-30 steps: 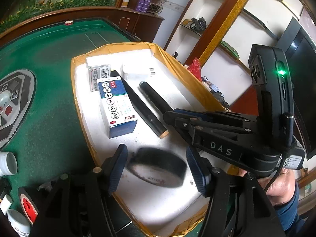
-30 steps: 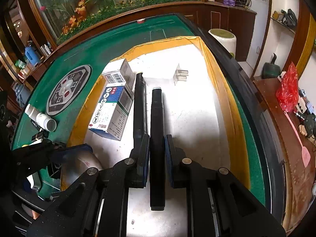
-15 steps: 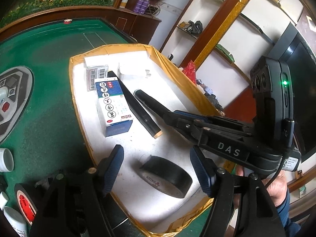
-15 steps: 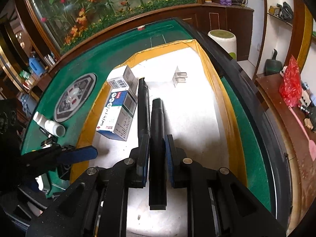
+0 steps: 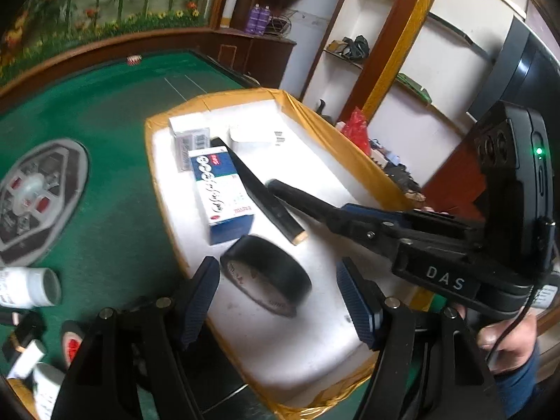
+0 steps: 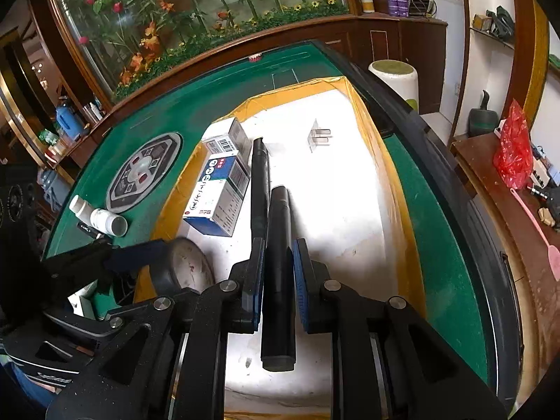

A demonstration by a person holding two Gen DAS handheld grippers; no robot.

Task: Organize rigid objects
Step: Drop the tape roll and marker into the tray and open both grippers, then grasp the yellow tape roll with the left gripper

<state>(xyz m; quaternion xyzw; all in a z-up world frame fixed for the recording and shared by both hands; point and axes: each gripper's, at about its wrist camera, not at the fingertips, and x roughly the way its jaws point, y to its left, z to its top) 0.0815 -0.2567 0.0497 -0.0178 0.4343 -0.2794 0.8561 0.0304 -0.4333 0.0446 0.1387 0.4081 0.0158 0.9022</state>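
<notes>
Blurring the tape roll (image 5: 267, 274), motion perhaps hides its contact with tray (image 5: 353, 161).

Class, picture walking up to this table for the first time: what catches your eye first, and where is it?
The white tray with its yellow rim, set on the green table, stands out first. Above it, the right gripper is shut on a black tube. Nearer the front edge, a black tape roll sits between the open fingers of the left gripper.
</notes>
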